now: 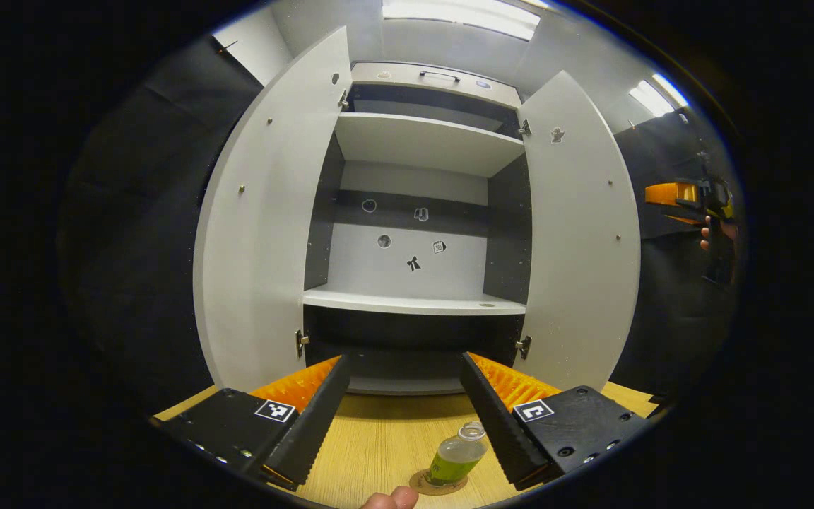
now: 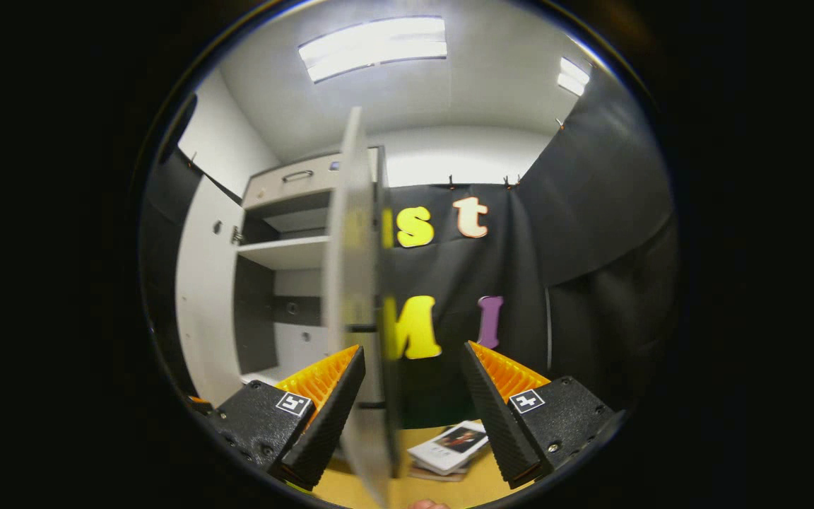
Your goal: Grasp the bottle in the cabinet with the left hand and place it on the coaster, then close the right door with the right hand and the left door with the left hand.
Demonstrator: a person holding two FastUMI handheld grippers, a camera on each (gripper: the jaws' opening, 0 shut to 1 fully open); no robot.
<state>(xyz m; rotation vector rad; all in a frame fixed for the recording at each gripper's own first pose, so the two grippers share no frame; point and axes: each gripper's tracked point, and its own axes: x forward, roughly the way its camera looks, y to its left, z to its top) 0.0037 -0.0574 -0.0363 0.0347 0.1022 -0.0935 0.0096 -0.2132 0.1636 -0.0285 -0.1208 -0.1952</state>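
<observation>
1. Two doors are seen standing open in the left gripper view; the left door [image 1: 266, 212] is swung wide at the left of the cabinet [image 1: 421, 233], whose shelves are seen bare.
2. Below, the left gripper [image 1: 403, 417] is held with its jaws spread and nothing between them; it is judged released and backed off over the wooden table [image 1: 379, 438].
3. Between those fingers, low in that view, the bottle [image 1: 458, 454] is seen standing upright on the coaster [image 1: 437, 484], its long axis vertical; the first part of the task is therefore judged done.
4. Further right the right door [image 1: 580, 233] is seen opened toward the camera; beyond it, at the far right, the other gripper and part of the hand holding it are glimpsed.
5. In the right gripper view the right gripper [image 2: 414, 417] is seen with its jaws apart; the right door [image 2: 357, 297] is met edge-on, its free edge lying between the two fingers, nearer the left one; whether either finger touches the panel cannot be told, the edge being blurred.
6. The coming move is judged to turn on this: the door's long axis is vertical, its outer face lies to the gripper's right, and a push leftward toward the cabinet [image 2: 287, 283] would be called for.
7. Some printed papers [image 2: 449, 447] on the table are given by the right gripper view alone of the two.
</observation>
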